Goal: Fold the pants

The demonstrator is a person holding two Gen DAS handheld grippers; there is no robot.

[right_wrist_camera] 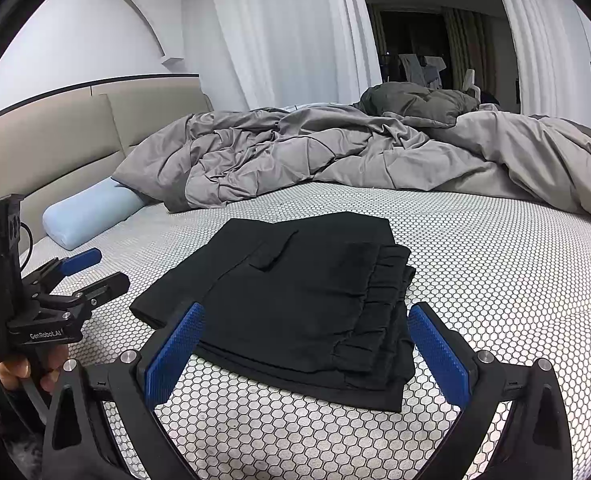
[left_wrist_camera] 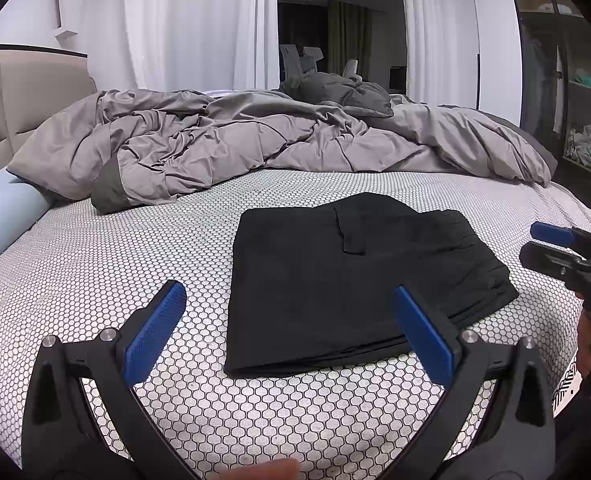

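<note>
Already folded into a flat, thick rectangle, the one pair of black fabric pants (left_wrist_camera: 359,280) lies on the bed's white sheet printed with a small dark honeycomb pattern (left_wrist_camera: 95,264), near the front edge of the mattress. From the right wrist view, its gathered elastic waistband is stacked in layers along the 3 o'clock side, and a small pocket flap shows on the top layer toward 11 o'clock.

Two tools frame the pants, neither touching them. The left tool (left_wrist_camera: 291,332), black with two blue ribbed pads, stands with its jaws spread wide and nothing between them; it hovers just at the 6 o'clock edge of the pants in its own view. The right tool (right_wrist_camera: 305,344) is likewise spread wide and empty, poised over the near corner of the stack. In the right wrist view the left tool appears at 9 o'clock, held by a hand (right_wrist_camera: 19,368), and its body carries the white lettering "GenRobot.AI".

Farther out, one crumpled grey duvet (left_wrist_camera: 231,144) with a darker underside is heaped across the back of the bed from 10 to 2 o'clock. One pale blue bolster pillow (right_wrist_camera: 91,216) lies at 9 o'clock against the beige padded headboard (right_wrist_camera: 55,148). Beyond, white curtains (left_wrist_camera: 187,24) hang on both sides of a dark doorway at 12 o'clock.
</note>
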